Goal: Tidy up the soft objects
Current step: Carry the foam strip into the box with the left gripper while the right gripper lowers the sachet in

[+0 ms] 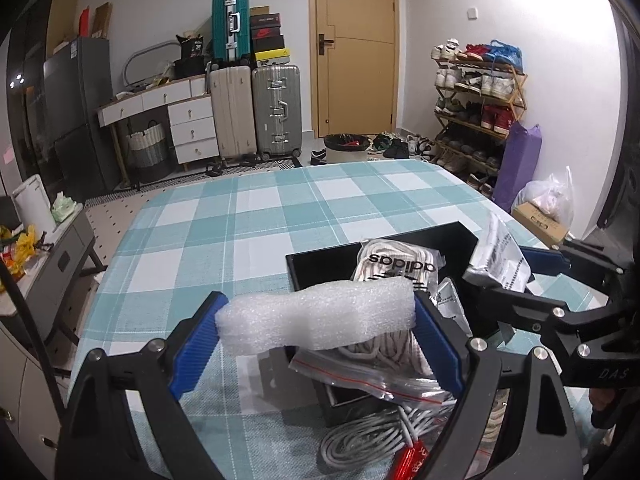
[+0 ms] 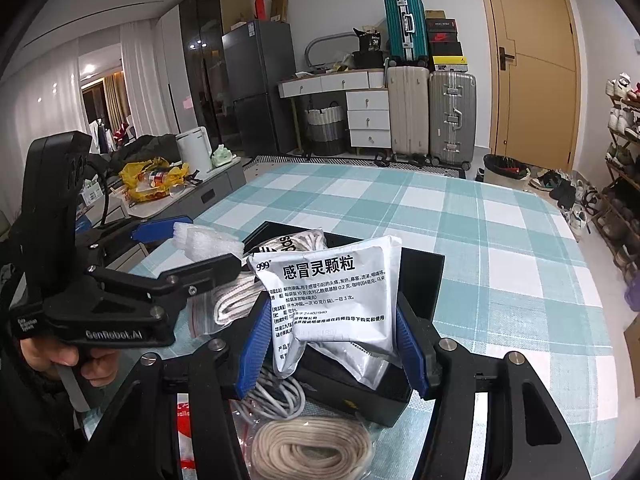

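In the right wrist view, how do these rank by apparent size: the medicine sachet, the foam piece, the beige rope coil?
Largest to smallest, as they look:
1. medicine sachet, though it is nearest the camera
2. beige rope coil, partly cut off below, so unsure against the sachet
3. foam piece, partly hidden by the left gripper

White walls; a tan wooden door (image 1: 354, 46) at upper centre, stacked hard-shell suitcases (image 1: 256, 108) left of it, a wooden shoe rack (image 1: 476, 108) at right.

Background inventory: teal-and-white checked cloth (image 1: 256, 216) covering the counter; wooden door (image 1: 354, 46); teal suitcase (image 1: 230, 26) stacked above beige suitcase (image 1: 232, 110) and silver suitcase (image 1: 277, 110); shoe rack (image 1: 478, 104), full; white drawer unit (image 1: 192, 124); woven basket (image 1: 147, 146); grey refrigerator (image 2: 256, 84).
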`<state>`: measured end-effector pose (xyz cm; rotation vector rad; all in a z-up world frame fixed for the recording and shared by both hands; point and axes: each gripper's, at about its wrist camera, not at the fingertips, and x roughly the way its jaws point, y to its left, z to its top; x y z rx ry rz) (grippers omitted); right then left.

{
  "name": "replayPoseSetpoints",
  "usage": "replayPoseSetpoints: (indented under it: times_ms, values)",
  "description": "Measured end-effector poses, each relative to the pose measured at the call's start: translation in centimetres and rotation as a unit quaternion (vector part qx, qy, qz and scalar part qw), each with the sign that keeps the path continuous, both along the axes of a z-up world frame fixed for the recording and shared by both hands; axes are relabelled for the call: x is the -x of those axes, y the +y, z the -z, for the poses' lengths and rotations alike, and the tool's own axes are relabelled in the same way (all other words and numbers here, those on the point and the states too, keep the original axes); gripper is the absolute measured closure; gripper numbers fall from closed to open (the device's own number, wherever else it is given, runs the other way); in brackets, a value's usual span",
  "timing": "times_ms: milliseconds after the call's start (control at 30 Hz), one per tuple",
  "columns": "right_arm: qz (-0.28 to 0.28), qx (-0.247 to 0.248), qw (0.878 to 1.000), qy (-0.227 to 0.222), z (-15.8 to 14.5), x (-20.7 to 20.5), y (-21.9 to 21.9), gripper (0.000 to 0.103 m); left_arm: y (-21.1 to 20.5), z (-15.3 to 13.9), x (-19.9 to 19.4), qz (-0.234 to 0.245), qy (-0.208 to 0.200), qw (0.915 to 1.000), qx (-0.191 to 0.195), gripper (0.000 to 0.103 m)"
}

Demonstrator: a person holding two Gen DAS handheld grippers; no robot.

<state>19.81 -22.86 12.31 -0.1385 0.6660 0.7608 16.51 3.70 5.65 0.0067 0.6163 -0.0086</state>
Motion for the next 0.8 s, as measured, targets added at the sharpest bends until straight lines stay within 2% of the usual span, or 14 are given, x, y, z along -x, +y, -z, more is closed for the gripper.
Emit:
replayPoseSetpoints:
  times_ms: [167, 500, 700, 800]
  values:
    - [0.003, 0.001, 1.0, 0.005, 0.3, -0.6, 0.0, 0.045, -1.0, 0.3, -0.4, 0.02, 0.006, 0.9998, -0.006, 0.013]
    - [0.002, -0.002, 1.0, 0.009, 0.7, -1.4, 0.0, 0.045, -1.4, 0.0, -0.8, 0.024, 0.004, 0.9995, -0.02, 0.013]
    - [0.008, -0.005, 1.0, 0.006, 0.6, -1.5, -0.4, 0.045, -1.1, -0.7, -0.3, 0.036, -0.003, 0.9993, 0.008, 0.013]
    - [0.011, -0.006, 1.0, 0.003, 0.6, -1.7, -0.6, 0.045, -1.4, -1.0, -0.3, 0.046, -0.006, 0.9989, 0.009, 0.013]
